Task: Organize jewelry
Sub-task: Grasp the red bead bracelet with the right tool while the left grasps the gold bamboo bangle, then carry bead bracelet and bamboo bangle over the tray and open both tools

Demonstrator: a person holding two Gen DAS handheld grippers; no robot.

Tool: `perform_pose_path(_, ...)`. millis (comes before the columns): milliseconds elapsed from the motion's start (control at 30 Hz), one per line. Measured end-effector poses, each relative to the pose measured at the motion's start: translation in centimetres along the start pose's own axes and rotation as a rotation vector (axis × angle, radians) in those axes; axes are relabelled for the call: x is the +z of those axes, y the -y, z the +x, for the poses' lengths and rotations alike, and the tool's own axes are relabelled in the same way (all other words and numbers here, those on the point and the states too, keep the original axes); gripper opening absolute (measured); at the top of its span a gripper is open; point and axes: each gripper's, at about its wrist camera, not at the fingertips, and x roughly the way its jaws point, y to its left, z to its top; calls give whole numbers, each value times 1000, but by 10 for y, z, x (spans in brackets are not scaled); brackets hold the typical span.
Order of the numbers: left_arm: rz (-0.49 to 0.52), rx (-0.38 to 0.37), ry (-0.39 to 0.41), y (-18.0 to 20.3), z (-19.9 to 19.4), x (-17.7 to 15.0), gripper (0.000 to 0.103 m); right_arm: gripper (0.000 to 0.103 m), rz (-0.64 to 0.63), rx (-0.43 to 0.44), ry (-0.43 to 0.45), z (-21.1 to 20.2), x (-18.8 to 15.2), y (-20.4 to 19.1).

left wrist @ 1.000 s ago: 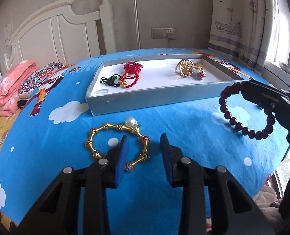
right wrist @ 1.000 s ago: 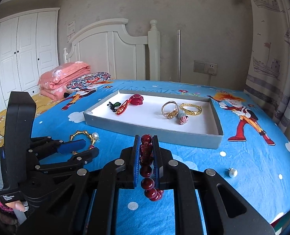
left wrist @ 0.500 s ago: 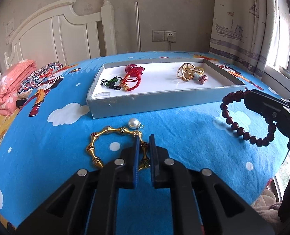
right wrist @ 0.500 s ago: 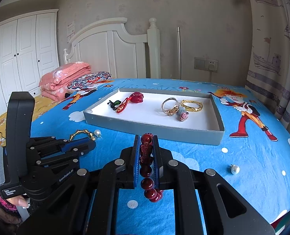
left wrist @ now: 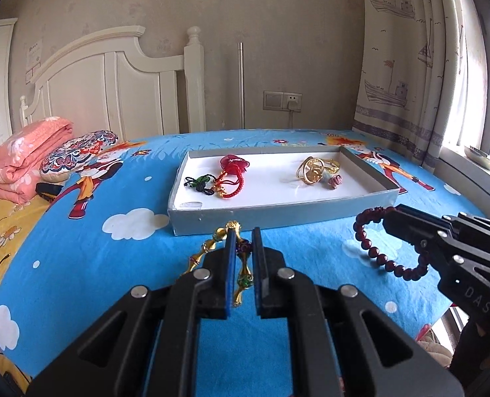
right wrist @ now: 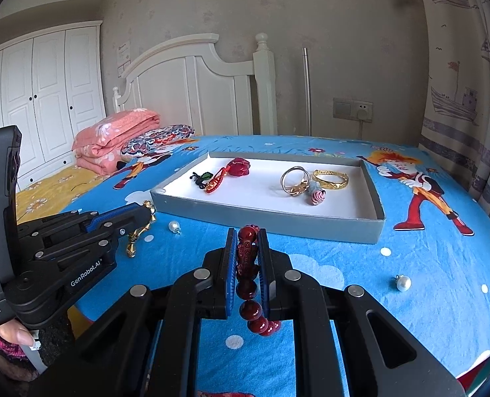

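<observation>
Now each gripper is clamped: left gripper [left wrist: 244, 251] on gold bracelet [left wrist: 241, 266], right gripper [right wrist: 247, 248] on red bracelet [right wrist: 246, 264].

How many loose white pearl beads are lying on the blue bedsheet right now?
2: one white pearl bead beside the grey tray's near-left corner, another white pearl bead far right on the blue bedsheet. The grippers may hide more.

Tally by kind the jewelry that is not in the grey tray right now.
Bracelets: 2 (gold link bracelet, dark red bead bracelet)
Loose pearls on the bedspread: 2 (left pearl, right pearl)
Total: 4
</observation>
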Motion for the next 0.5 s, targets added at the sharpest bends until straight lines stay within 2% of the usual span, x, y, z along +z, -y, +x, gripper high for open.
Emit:
perform_pose_path(200,26,-15,54,15,-19,6,9,13,-11,-6,29,-8,3,-4)
perform_pose_path(500,56,-28,45,31,-21,2,9,13,-25,-23,30,-9,3,-7)
